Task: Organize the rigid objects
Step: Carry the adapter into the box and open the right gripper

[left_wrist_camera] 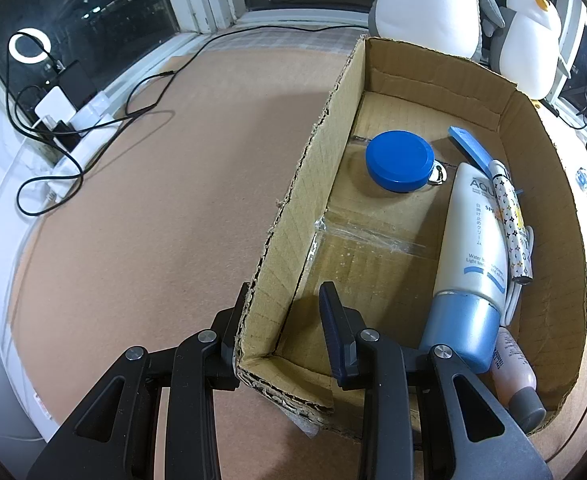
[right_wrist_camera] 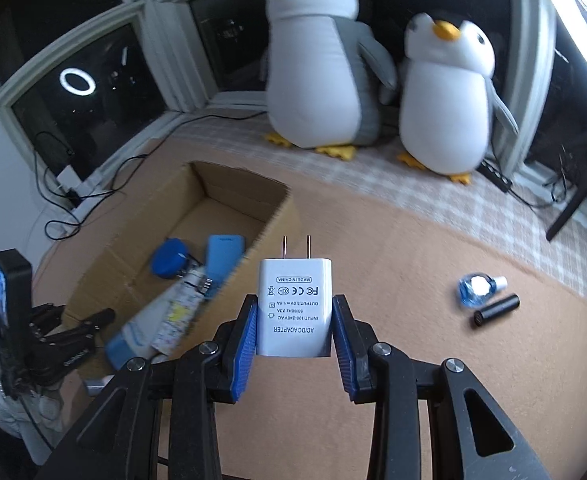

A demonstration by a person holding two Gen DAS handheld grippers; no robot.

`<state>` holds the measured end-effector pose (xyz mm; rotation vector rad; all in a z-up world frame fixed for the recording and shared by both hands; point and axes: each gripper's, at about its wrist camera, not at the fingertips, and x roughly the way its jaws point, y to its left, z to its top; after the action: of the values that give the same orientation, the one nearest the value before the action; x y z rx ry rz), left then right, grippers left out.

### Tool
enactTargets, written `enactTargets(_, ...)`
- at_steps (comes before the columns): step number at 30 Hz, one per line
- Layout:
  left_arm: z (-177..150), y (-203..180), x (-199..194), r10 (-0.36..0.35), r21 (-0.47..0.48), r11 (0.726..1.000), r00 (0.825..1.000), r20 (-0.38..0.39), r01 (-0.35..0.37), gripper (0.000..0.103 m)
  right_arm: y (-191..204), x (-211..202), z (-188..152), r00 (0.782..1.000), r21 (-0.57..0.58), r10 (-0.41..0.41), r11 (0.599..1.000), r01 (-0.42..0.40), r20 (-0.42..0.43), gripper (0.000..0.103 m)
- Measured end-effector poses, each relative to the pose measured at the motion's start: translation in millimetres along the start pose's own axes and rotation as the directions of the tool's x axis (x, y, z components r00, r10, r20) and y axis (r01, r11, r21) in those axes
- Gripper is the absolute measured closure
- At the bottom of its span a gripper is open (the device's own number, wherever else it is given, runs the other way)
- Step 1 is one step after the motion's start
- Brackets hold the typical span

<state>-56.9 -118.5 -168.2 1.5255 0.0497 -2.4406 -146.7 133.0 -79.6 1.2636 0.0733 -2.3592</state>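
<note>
Right hand-held gripper (right_wrist_camera: 295,330) clamps a white adapter (right_wrist_camera: 294,306), prongs pointing away at twelve o'clock, clear of the table (right_wrist_camera: 413,340). At ten o'clock sits the box (right_wrist_camera: 253,196), where the left hand-held gripper (left_wrist_camera: 285,320) pinches the near corner wall.

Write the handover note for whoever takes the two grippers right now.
Left gripper: jaws shut on the near corner wall of the cardboard box, steadying it.
Right gripper: jaws shut on the white AC adapter, prongs pointing away, held above the mat to the right of the box.
Done, in the box: blue-lidded jar, sunscreen tube, patterned pen, flat blue piece, pink bottle.
Left: drop the adapter in the box, then fetch the small blue bottle and black cylinder lying on the mat to the right.
</note>
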Motion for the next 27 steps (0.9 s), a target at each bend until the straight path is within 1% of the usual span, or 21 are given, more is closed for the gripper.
enactTargets(3,-0.3,-1.5,0.0,0.004,0.004,1.0,1.0,0.005,-0.004,0.073,17.9,-0.5,6.5,1.0,-0.03,0.014,0.999,-0.014,0.007,0.071)
enactTargets(8,-0.3,-0.6,0.8,0.001,0.004,1.0,1.0,0.007,-0.001,0.073,38.0,4.6,11.7,0.999,-0.048,0.045,0.998,-0.045,0.005,0.071)
enactTargets(18,-1.3,0.7,0.6,-0.008,-0.008,1.0,1.0,0.012,0.008,0.073,83.9,26.2,16.0,0.997,-0.134,0.074,0.988,-0.078,-0.036,0.071)
enactTargets(22,-1.3,0.7,0.5,-0.008,-0.009,1.0,1.0,0.013,0.009,0.073,95.6,33.7,14.7,0.996,-0.156,0.076,0.984,-0.084,-0.056,0.071)
enactTargets(27,-1.4,1.1,0.5,-0.009,-0.009,1.0,1.0,0.013,0.009,0.073,99.3,37.3,16.2,0.993,-0.151,0.094,0.983,-0.103,-0.069,0.071)
